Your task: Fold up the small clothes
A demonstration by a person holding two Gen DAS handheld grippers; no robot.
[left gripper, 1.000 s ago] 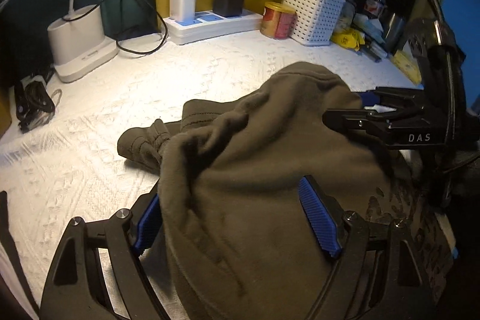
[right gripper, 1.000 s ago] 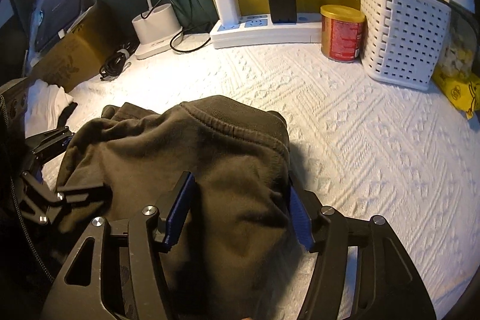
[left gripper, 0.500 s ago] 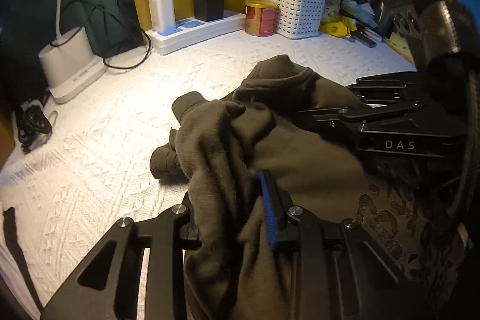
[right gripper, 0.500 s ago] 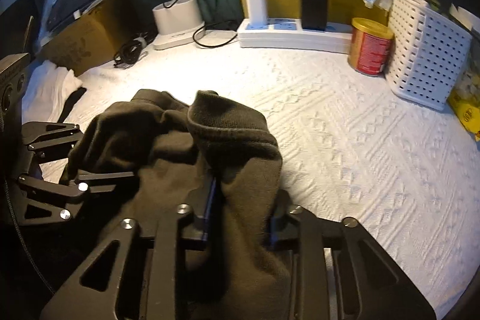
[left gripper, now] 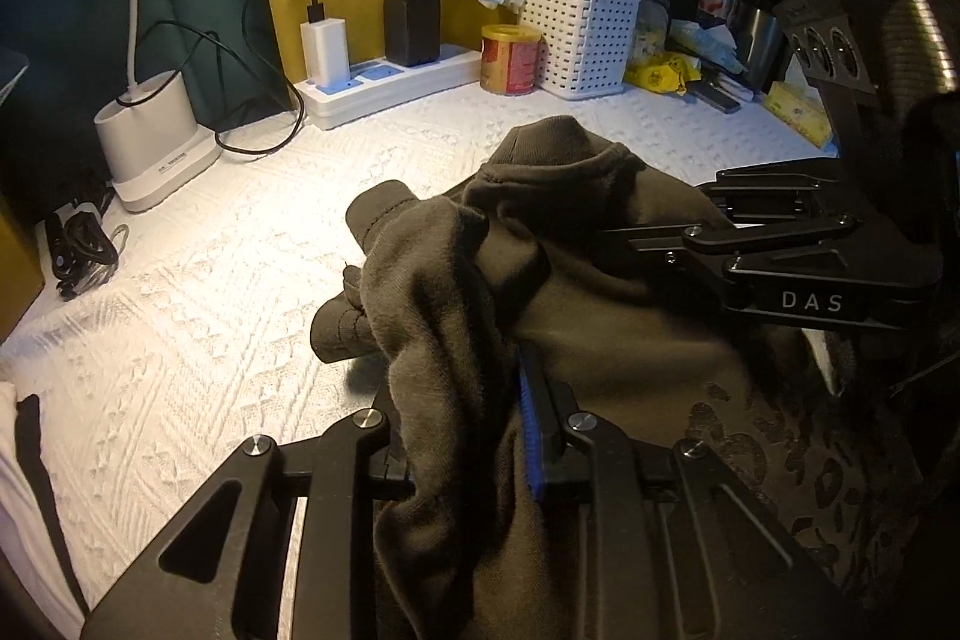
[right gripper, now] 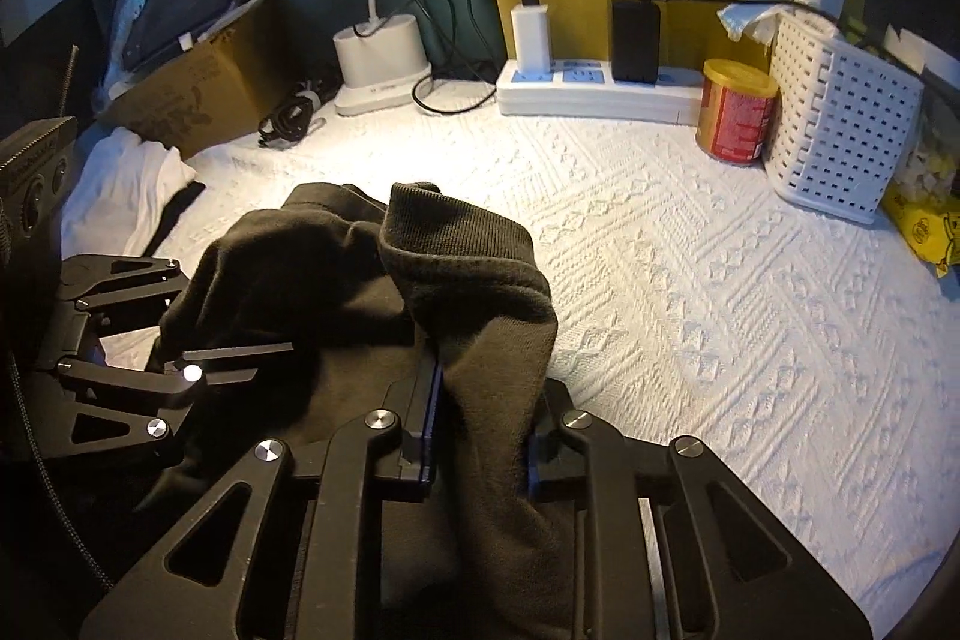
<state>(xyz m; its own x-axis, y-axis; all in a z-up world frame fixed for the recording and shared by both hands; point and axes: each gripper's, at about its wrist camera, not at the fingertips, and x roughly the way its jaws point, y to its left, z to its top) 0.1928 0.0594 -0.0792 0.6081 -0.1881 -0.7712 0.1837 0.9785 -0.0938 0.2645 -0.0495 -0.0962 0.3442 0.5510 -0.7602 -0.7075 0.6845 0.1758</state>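
Lamplight is falling across the white textured cloth [right gripper: 690, 280] covering the table. At the far left in the right wrist view, a white garment [right gripper: 120, 184] is lying beside a cardboard box [right gripper: 198, 100], with the lamp base [right gripper: 381, 61] just beyond. The left gripper [left gripper: 465, 436] is pinching a bunched fold of the dark olive garment [left gripper: 600, 328], its jaws closing with the cloth pressed between the blue pads [left gripper: 529, 436]. The garment is lying rumpled near the front middle of the table, a ribbed hem [right gripper: 456, 244] standing up between the two grippers. The right gripper [right gripper: 480, 430] is gripping another fold, its jaws likewise closing narrowly on cloth. Further right, a power strip [right gripper: 600, 91], a red can [right gripper: 737, 118] and a white basket [right gripper: 840, 124] are standing along the back.
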